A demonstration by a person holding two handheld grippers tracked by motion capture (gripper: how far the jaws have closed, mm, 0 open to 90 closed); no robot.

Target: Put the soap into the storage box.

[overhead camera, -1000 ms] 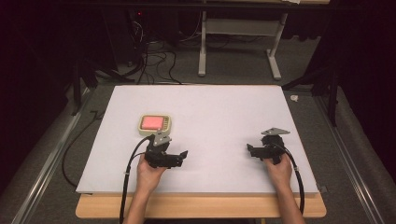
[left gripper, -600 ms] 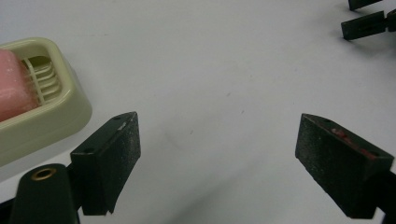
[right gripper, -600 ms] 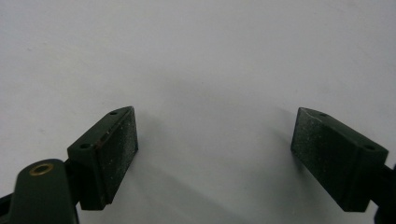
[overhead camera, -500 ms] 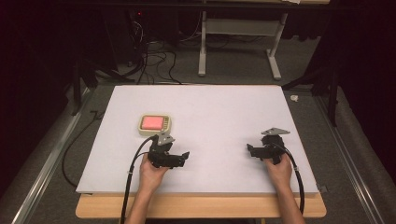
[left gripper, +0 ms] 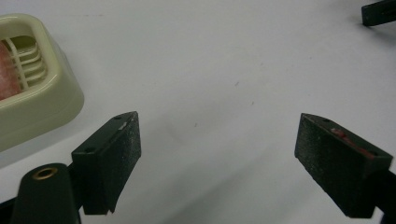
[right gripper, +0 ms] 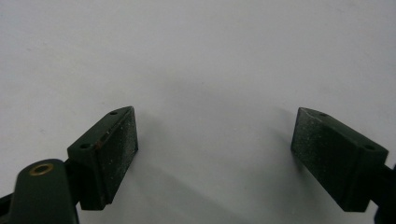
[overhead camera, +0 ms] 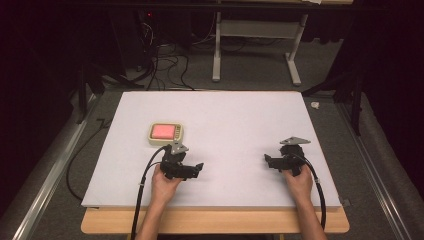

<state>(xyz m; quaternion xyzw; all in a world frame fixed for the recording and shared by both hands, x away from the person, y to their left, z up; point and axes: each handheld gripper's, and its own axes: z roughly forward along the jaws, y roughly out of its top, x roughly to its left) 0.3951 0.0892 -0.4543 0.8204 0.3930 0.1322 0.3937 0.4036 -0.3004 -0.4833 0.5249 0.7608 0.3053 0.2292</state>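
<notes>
Mostly bare white bench in a dark room

Now the bench point(overhead camera: 240, 125) carries a large white sheet that covers almost all of its wooden top; a strip of wood shows along the near edge. The white surface is flat and matte, with a few tiny dark specks seen in the left gripper view. On it sits one thing, a cream tray with a pink block point(overhead camera: 166, 133) inside, placed on the left half, just beyond the left claw point(overhead camera: 197, 168). In the left gripper view the same tray point(left gripper: 32, 88) lies at the upper left, apart from the jaws. The left claw is wide open and holds nothing. The right claw point(overhead camera: 267, 161) rests on the right half of the sheet, also wide open and with nothing between its jaws. Both are well apart from each other. Around the bench the room is dark, with grey carpet floor point(overhead camera: 260, 75), black cables point(overhead camera: 165, 65) behind, and the white legs of another desk point(overhead camera: 216, 55).
</notes>
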